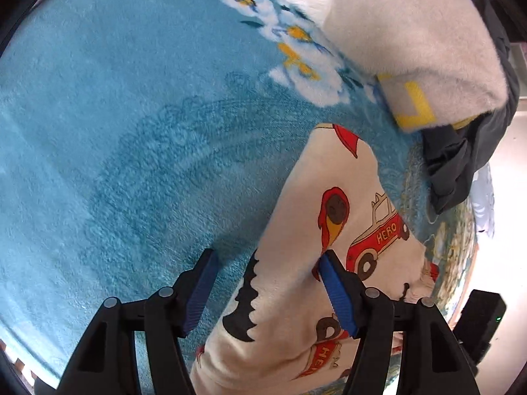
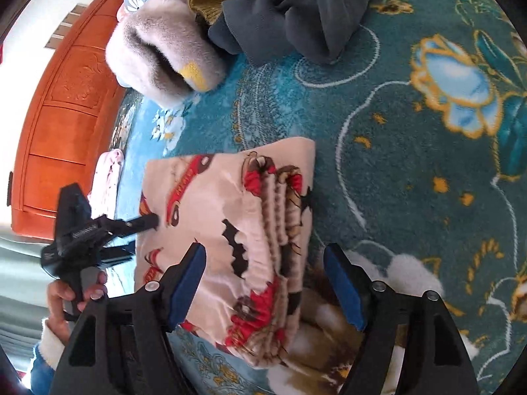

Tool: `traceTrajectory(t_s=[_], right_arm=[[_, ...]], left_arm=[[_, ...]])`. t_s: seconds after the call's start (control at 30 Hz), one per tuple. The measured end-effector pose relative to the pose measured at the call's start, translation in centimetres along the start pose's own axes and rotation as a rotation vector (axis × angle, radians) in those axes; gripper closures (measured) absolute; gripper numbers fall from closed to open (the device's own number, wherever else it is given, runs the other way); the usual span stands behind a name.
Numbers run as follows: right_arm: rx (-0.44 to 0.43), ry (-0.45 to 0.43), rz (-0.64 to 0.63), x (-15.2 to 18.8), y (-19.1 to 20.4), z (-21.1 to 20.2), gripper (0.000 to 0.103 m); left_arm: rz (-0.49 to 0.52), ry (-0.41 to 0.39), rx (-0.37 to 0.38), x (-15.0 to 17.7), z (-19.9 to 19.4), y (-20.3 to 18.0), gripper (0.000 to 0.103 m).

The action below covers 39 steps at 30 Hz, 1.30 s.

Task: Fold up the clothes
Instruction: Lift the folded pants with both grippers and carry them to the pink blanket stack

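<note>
Cream fire-truck pajama pants (image 2: pixel 227 230) on teal blanket (image 2: pixel 411 171), between spread fingers of both left gripper (image 1: pixel 266 260) and right gripper (image 2: pixel 265 256)

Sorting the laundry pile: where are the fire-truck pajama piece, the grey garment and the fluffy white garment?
fire-truck pajama piece (image 2: pixel 210 204), right wrist view, flat printed panel.
grey garment (image 2: pixel 296 16), right wrist view, crumpled middle.
fluffy white garment (image 1: pixel 411 33), left wrist view, top surface.

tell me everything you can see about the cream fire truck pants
The pants are cream, soft-looking fabric printed with red trucks marked HERO and black bat shapes. They lie folded flat on the blue floral blanket, the ruffled elastic waistband facing up. The open left gripper straddles one edge; the open right gripper hovers over the waistband end.
</note>
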State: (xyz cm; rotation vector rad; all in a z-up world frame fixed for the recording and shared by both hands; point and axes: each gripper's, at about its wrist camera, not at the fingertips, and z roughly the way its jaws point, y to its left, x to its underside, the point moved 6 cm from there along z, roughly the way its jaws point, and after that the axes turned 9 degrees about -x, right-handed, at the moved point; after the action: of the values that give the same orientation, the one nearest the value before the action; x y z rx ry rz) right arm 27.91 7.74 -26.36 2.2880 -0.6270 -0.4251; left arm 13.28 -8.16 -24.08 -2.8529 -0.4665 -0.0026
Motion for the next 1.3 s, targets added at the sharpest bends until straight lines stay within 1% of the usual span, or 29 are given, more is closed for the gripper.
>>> traceTrajectory(t_s=[0.07, 0.1, 0.13, 0.17, 0.2, 0.23, 0.27, 0.37, 0.4, 0.47, 0.53, 0.63, 0.73, 0.83, 0.9, 1.03, 1.2, 1.3], right_arm=[[-0.008, -0.006, 0.024, -0.1, 0.0, 0.0, 0.036], [-0.009, -0.007, 0.045, -0.2, -0.2, 0.0, 0.055], [0.013, -0.003, 0.066, -0.1, -0.4, 0.1, 0.069], [0.029, -0.003, 0.081, -0.2, -0.6, 0.2, 0.072], [0.031, -0.005, 0.090, -0.2, -0.6, 0.1, 0.074], [0.036, -0.005, 0.091, -0.3, -0.4, 0.0, 0.077], [0.044, -0.002, 0.086, -0.4, -0.1, -0.1, 0.078], [0.073, 0.008, 0.037, -1.1, 1.8, -0.6, 0.082], [0.081, 0.012, 0.008, -1.4, 2.7, -0.8, 0.083], [0.097, 0.019, -0.077, -2.2, 5.2, -1.4, 0.083], [0.124, 0.025, -0.189, -3.2, 8.3, -1.8, 0.083], [0.161, 0.044, -0.359, -5.0, 13.9, -1.6, 0.083], [0.137, 0.076, -0.481, -6.9, 20.1, 0.6, 0.083], [0.107, 0.119, -0.589, -8.7, 26.3, 4.6, 0.083], [0.080, 0.160, -0.661, -8.7, 31.0, 8.2, 0.083], [0.020, 0.258, -0.826, -7.5, 41.1, 16.4, 0.083], [-0.053, 0.350, -0.990, -6.5, 51.0, 25.6, 0.083], [-0.105, 0.393, -1.033, -6.3, 55.4, 30.5, 0.083]], left_arm=[[0.011, -0.008, -0.008, 0.2, -0.1, -0.2, 0.036], [0.011, -0.010, 0.003, 0.3, -0.1, -0.2, 0.039], [0.010, -0.011, 0.017, 0.5, -0.2, -0.3, 0.047], [0.008, -0.012, 0.031, 0.6, -0.3, -0.3, 0.061], [0.007, -0.013, 0.045, 0.7, -0.4, -0.4, 0.065], [0.011, -0.021, 0.044, 0.9, -0.5, -0.5, 0.071], [0.014, -0.030, 0.046, 0.9, -0.7, -0.6, 0.077], [0.012, -0.058, 0.061, 1.1, -1.2, -0.7, 0.084], [0.004, -0.067, 0.071, 1.2, -1.5, -0.7, 0.085], [-0.026, -0.117, 0.123, 1.0, -3.2, 0.1, 0.086], [-0.058, -0.170, 0.179, 0.9, -5.0, 0.9, 0.087], [-0.105, -0.250, 0.263, 0.7, -7.9, 2.3, 0.087], [-0.194, -0.339, 0.283, -0.7, -11.4, 7.5, 0.087], [-0.285, -0.429, 0.297, -2.1, -15.0, 13.1, 0.087], [-0.346, -0.488, 0.306, -3.1, -17.4, 16.9, 0.087], [-0.437, -0.565, 0.244, -5.4, -21.2, 25.7, 0.087], [-0.545, -0.654, 0.198, -8.2, -24.7, 35.4, 0.087], [-0.609, -0.707, 0.171, -9.8, -26.9, 41.3, 0.087]])
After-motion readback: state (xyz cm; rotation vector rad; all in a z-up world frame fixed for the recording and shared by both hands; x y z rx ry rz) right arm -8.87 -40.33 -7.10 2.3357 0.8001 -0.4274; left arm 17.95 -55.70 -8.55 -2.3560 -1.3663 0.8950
